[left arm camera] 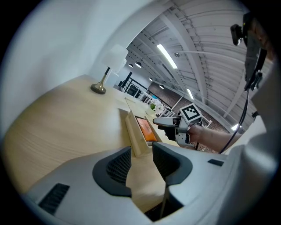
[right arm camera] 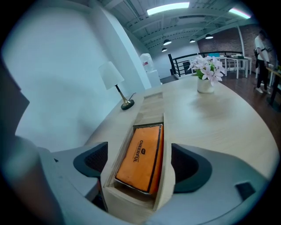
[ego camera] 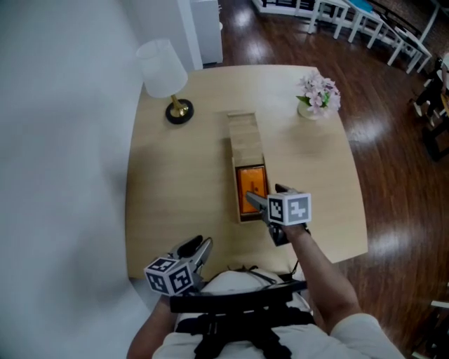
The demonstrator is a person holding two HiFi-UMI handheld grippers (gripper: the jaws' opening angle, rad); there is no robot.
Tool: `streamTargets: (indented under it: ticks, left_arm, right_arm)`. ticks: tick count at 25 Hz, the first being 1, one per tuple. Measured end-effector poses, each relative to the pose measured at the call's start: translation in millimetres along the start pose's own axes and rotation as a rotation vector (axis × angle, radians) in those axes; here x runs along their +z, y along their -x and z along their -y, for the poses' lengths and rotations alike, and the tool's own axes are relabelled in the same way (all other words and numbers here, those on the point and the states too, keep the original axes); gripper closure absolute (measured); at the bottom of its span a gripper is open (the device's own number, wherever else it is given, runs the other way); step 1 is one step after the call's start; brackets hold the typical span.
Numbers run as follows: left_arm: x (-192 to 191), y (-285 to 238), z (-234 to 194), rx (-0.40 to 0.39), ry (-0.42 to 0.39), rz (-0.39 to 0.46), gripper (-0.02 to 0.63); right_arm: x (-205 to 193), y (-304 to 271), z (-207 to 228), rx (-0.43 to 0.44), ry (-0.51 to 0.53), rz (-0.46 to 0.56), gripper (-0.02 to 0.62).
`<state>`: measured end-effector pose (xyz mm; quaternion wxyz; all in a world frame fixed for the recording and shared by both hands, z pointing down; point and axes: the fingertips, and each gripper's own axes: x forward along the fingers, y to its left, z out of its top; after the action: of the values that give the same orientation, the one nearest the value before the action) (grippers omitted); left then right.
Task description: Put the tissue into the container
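A long wooden container (ego camera: 245, 144) lies lengthwise in the middle of the round table (ego camera: 175, 182). An orange tissue pack (ego camera: 252, 186) lies flat inside its near, uncovered end; the far half is covered by a wooden lid. My right gripper (ego camera: 266, 195) hovers over that near end. In the right gripper view the jaws of the right gripper (right arm camera: 140, 162) stand wide, one on each side of the container (right arm camera: 151, 107), clear of the tissue pack (right arm camera: 141, 151). My left gripper (ego camera: 198, 247) rests low at the table's near edge, open and empty, pointing toward the container (left arm camera: 135, 132).
A white table lamp (ego camera: 165, 77) stands at the back left. A vase of pink flowers (ego camera: 317, 95) stands at the back right. Wooden floor surrounds the table on the right, with white chairs (ego camera: 365, 17) beyond it. A pale wall runs along the left.
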<state>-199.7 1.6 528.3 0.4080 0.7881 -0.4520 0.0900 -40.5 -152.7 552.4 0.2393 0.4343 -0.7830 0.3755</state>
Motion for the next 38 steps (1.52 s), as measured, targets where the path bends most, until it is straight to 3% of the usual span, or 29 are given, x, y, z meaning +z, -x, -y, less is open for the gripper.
streamTargets:
  ticks: [7, 13, 17, 21, 27, 38]
  left_arm:
    - [5.4, -16.7, 23.3, -0.048, -0.022, 0.003, 0.486]
    - [11.0, -30.6, 50.3, -0.126, -0.029, 0.027, 0.573]
    - [13.1, -36.9, 68.4, -0.175, -0.037, 0.033, 0.584]
    - [10.2, -42.0, 77.0, -0.175, -0.063, 0.027, 0.605]
    - [11.6, -49.6, 89.1, -0.172, -0.101, 0.010, 0.606]
    - [16.0, -59.9, 120.4, -0.193, -0.170, -0.015, 0.606]
  right_arm:
    - [-4.8, 40.2, 19.6, 0.009, -0.011, 0.027, 0.157]
    - [-12.1, 68.2, 33.3, 0.018, 0.020, 0.027, 0.338]
    - [-15.4, 87.5, 45.8, 0.014, 0.015, 0.057, 0.487]
    - [-18.9, 104.5, 64.7, -0.017, 0.000, 0.099, 0.580]
    - [-22.1, 123.0, 87.5, -0.030, -0.060, 0.136, 0.595]
    - [-18.7, 153.4, 104.0, -0.040, -0.066, 0.181, 0.595]
